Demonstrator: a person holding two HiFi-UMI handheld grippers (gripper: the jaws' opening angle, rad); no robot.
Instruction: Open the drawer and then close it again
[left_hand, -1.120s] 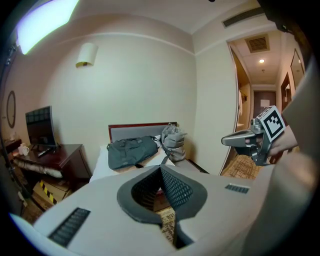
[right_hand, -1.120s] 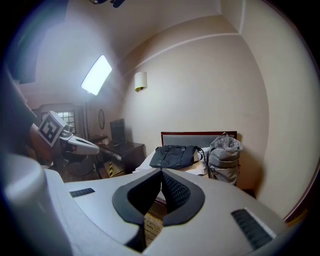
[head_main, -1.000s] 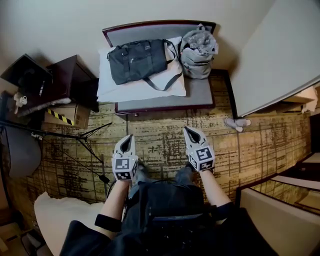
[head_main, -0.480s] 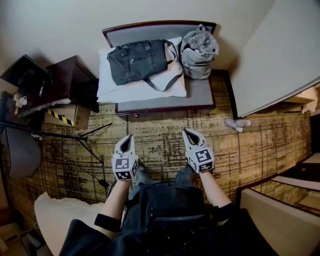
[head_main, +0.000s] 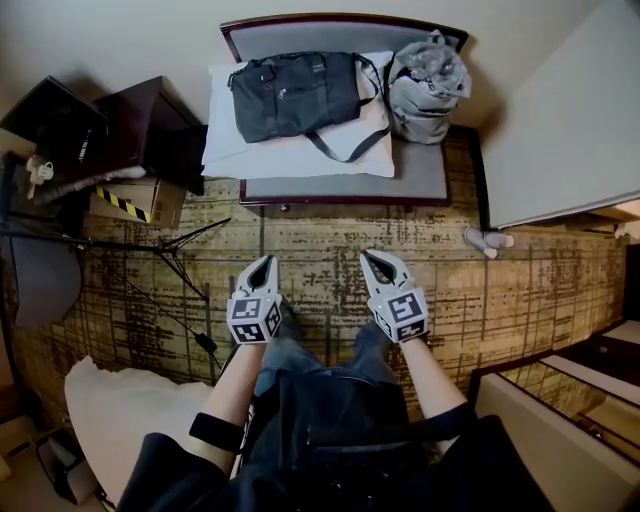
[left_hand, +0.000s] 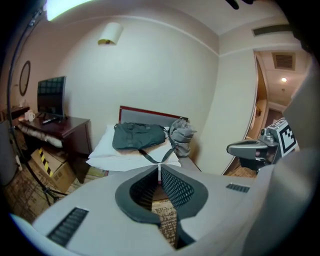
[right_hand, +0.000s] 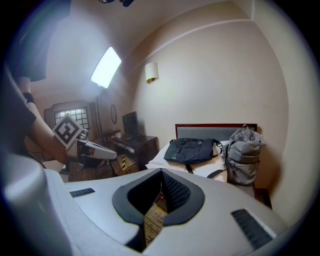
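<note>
**On approach, no drawer reached yet**

Over the last half second my head view has swung. The bench (head_main: 425, 172) with the bag (head_main: 295, 95) and backpack (head_main: 428, 85) now sits higher and further right in frame, and more carpet (head_main: 320, 240) shows ahead of me. Both grippers have kept side by side over that carpet, well short of the bench.

The left gripper (head_main: 267, 260) is clenched, tips meeting on nothing. The right gripper (head_main: 366, 256) is likewise clenched and empty.

I cannot pick out the drawer in any view. My guess is it belongs to the dark desk (head_main: 140, 120) at left or sits in the bench front, but I cannot tell which. So I judge the task barely begun: nothing is touched, and I need to close in and find a pull first.
</note>
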